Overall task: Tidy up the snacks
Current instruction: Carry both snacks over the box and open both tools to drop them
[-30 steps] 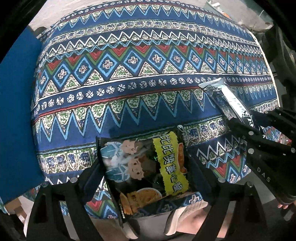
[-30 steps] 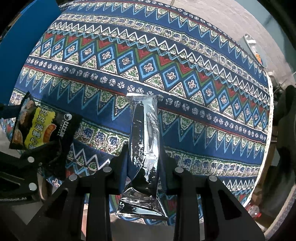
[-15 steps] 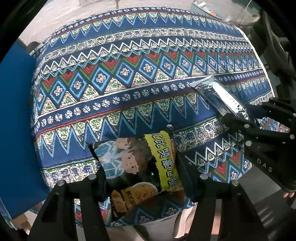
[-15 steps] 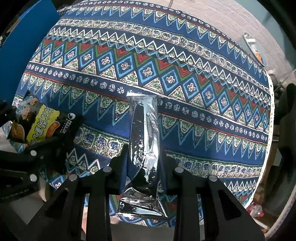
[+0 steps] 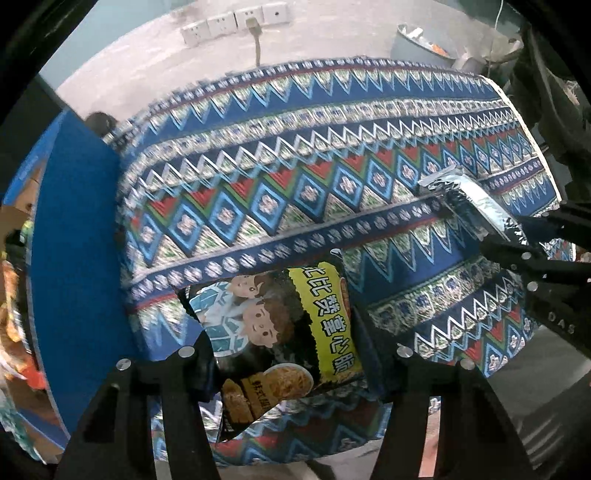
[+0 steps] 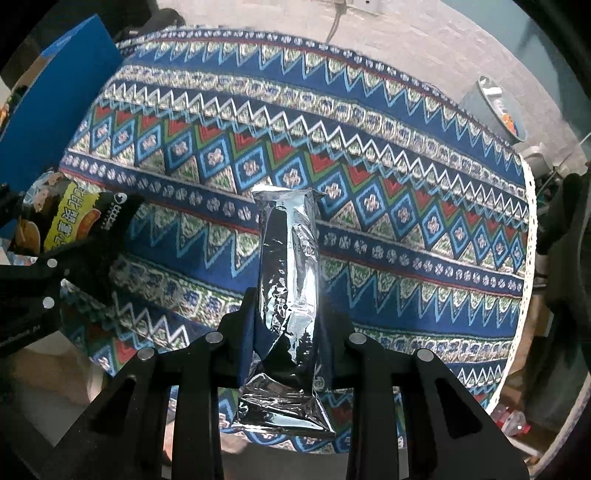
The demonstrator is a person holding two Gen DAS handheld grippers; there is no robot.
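Observation:
My left gripper (image 5: 284, 354) is shut on a black snack bag (image 5: 280, 325) with cartoon children and a yellow band, held above the near edge of the patterned tablecloth (image 5: 295, 177). My right gripper (image 6: 288, 325) is shut on a long silver foil packet (image 6: 290, 266), held upright over the cloth (image 6: 369, 155). The silver packet (image 5: 469, 206) and the right gripper show at the right of the left wrist view. The black bag (image 6: 70, 221) shows at the left of the right wrist view.
A blue box (image 5: 77, 258) stands at the left edge of the table, also in the right wrist view (image 6: 59, 96). A grey bin (image 6: 495, 107) sits on the floor beyond the far right. Wall sockets (image 5: 232, 22) are behind the table.
Both grippers have lifted and tilted back with their snacks held; more of the far wall and floor shows. The left gripper has moved toward the blue box.

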